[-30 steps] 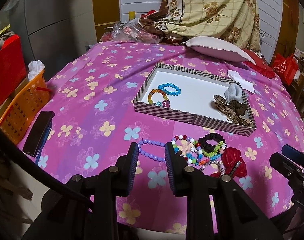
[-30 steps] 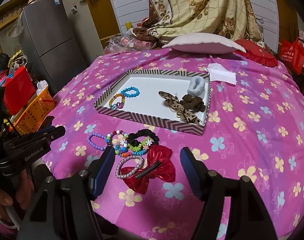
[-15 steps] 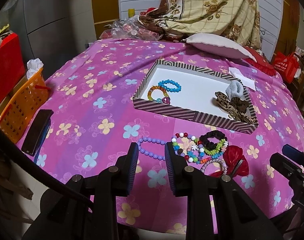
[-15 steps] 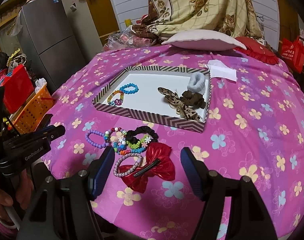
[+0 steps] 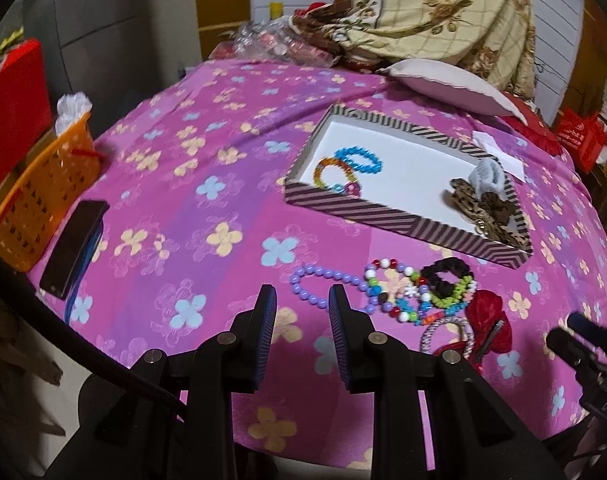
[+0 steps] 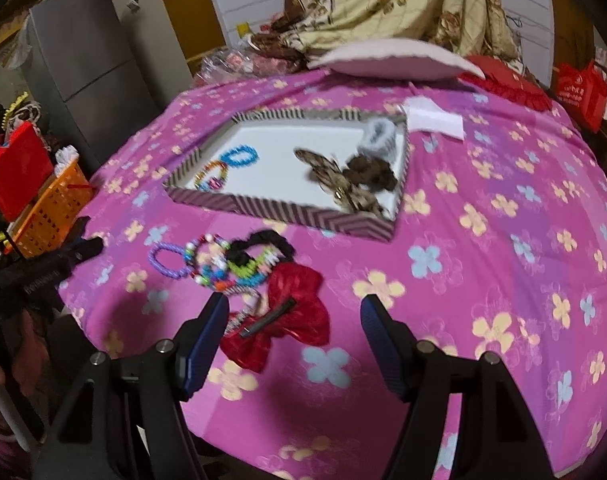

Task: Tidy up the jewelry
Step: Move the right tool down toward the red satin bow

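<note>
The striped cardboard tray with a white floor (image 6: 287,210) lay beyond the right gripper (image 6: 294,320), with free room in its middle, and the table edge was close under the fingers. Between its wide, empty jaws lay the shiny red fabric bow with a dark clip (image 6: 291,312), probably light and soft, best pinched at the clip. The left gripper (image 5: 301,308), narrower and also empty, pointed at the purple bead bracelet (image 5: 323,286), probably hard, smooth and slippery.

Both wrist views look steeply down, sharing the striped tray (image 5: 399,216).

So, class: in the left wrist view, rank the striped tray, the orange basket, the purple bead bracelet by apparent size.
1. striped tray
2. orange basket, partly cut off
3. purple bead bracelet
</note>
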`<state>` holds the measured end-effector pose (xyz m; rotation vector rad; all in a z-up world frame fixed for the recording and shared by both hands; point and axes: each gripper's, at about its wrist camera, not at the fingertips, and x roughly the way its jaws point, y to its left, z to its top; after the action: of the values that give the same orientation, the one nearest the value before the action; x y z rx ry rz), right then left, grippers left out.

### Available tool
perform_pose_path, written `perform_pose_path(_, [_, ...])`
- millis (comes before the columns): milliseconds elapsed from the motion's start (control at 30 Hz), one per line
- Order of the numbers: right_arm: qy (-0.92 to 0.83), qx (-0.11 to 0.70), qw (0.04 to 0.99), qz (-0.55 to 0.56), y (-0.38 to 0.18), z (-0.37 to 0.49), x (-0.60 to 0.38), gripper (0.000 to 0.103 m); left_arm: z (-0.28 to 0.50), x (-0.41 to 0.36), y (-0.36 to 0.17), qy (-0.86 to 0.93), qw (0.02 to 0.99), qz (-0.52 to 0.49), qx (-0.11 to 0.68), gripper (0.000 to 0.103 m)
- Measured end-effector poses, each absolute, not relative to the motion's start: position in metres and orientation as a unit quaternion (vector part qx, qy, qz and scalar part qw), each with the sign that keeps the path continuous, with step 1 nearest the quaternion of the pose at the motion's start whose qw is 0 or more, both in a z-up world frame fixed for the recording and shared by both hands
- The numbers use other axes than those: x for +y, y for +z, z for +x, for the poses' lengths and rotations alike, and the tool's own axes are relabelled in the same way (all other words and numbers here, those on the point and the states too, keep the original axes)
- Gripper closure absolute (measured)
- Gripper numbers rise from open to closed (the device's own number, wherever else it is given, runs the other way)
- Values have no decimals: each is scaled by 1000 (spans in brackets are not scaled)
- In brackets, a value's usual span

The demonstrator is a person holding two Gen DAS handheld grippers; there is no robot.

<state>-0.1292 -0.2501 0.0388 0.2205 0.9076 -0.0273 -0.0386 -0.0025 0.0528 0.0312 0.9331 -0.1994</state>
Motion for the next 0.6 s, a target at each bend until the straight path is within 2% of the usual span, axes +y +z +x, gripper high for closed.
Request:
perform_pose_path(400, [-4,474,872,124,-2,-110,-235,31,-15,31,27,-61,869,-28,491,71])
perform_pose_path(600, [-32,489,867,88,-20,-89,-228,32,-11,31,22,-60,866,-28,496,71])
